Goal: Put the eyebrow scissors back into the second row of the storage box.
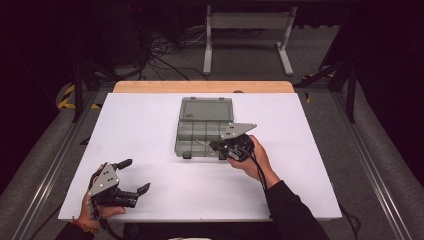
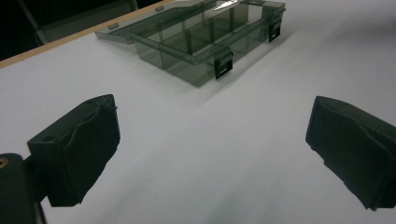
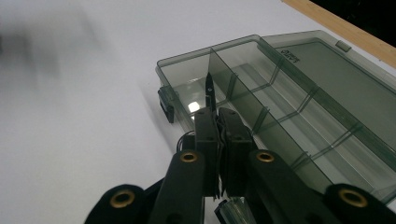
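Observation:
A smoky see-through compartment box lies open in the middle of the white table, its lid flat behind it. My right gripper is at the box's front right edge, shut on a thin pointed metal tool. In the right gripper view the right gripper holds that tool with its tip over a front corner compartment of the box. My left gripper rests near the table's front left, open, with nothing between its jaws. In the left gripper view the left gripper faces the box.
Two black latches hang on the box's front wall. A wooden strip runs along the table's far edge. Beyond it stand a white frame and cables on the floor. Bare white table lies between the two grippers.

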Motion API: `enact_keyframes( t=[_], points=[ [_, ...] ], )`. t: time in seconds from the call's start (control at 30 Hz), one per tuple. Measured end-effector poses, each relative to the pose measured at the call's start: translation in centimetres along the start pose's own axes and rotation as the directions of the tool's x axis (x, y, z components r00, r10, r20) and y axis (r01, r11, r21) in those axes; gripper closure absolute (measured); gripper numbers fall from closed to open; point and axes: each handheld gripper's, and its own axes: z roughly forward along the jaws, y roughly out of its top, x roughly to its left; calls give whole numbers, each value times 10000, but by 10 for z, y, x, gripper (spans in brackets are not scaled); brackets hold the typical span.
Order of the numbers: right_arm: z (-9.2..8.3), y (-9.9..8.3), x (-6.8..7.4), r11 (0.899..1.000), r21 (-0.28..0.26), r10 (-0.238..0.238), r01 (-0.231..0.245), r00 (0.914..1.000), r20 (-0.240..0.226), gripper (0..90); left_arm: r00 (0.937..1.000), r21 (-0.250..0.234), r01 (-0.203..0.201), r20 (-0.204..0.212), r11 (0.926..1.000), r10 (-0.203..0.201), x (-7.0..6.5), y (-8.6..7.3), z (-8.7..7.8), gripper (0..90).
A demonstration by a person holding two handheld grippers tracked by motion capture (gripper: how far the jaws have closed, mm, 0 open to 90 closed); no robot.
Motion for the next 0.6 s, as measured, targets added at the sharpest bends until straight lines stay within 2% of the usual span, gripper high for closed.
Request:
enact_keyframes(
  t=[0.2,0.43,0.6],
  points=[
    [3,-3,-9,9997,30,222,-222,9996,166,881,10000,2,10,-30,10000,-10,0,0,0,39],
    [9,-7,-15,9990,285,332,-334,9994,75,881,10000,12,32,36,10000,-32,0,0,1,41],
    [11,-9,-18,9981,425,440,-447,9989,178,881,10000,36,15,19,10000,-15,0,0,1,41]
  ],
)
